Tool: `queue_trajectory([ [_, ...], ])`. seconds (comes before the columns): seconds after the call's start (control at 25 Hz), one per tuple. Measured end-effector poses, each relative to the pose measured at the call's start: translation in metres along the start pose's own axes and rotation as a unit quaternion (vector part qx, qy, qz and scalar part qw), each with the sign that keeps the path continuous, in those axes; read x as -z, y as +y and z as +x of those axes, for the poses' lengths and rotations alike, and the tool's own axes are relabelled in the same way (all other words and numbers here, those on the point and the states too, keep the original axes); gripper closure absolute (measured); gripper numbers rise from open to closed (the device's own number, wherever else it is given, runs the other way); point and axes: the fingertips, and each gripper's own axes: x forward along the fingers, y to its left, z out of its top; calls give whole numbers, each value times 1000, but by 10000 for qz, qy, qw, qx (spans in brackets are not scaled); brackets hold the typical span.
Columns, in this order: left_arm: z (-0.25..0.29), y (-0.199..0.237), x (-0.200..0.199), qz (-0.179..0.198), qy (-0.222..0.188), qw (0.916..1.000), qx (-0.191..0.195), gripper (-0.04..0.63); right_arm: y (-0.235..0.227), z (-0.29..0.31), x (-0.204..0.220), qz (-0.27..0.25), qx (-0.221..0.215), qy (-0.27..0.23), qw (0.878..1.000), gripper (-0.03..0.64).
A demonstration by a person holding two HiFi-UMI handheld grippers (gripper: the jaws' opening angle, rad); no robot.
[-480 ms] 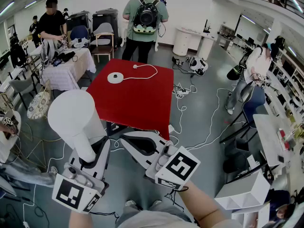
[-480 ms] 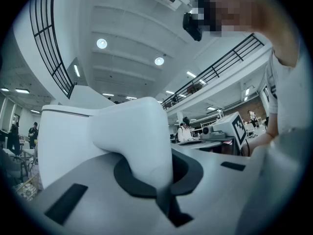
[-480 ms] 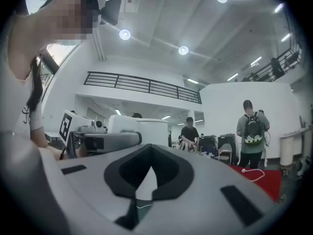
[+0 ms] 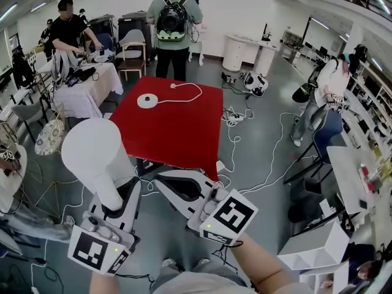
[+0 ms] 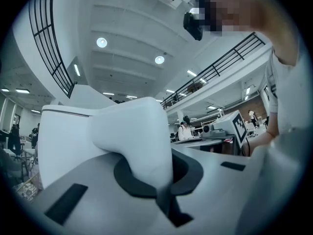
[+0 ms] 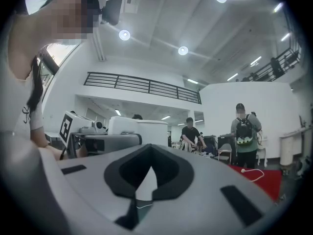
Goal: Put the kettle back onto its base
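Our left gripper [image 4: 116, 196] is clamped tight on the handle of the kettle [image 4: 93, 152], well short of the base [image 4: 147, 100] on the table [image 4: 184, 133]; our right gripper [image 4: 166, 182] is closed, empty. We might land the kettle off-centre, tipping it, or snag the cord [image 4: 188, 94]

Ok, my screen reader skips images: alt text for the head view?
The left gripper holds a white kettle, short of a red table where its round base lies. The right gripper is shut, empty.
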Motion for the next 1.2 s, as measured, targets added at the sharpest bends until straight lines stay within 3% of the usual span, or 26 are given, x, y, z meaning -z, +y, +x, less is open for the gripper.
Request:
queue_trajectory([
  [0.24,-5,10,0,60,6,9999,117,589,-3,12,-1,296,110,-170,9994,612],
  [0.56,6,30,17,140,83,9993,324,589,-12,33,18,86,78,-7,9999,612],
  [0.8,44,61,32,42,97,9995,310,589,-61,54,30,134,101,38,9999,612],
  [1.2,147,107,41,66,-32,10000,10,589,-173,92,39,184,-444,33,9988,612],
])
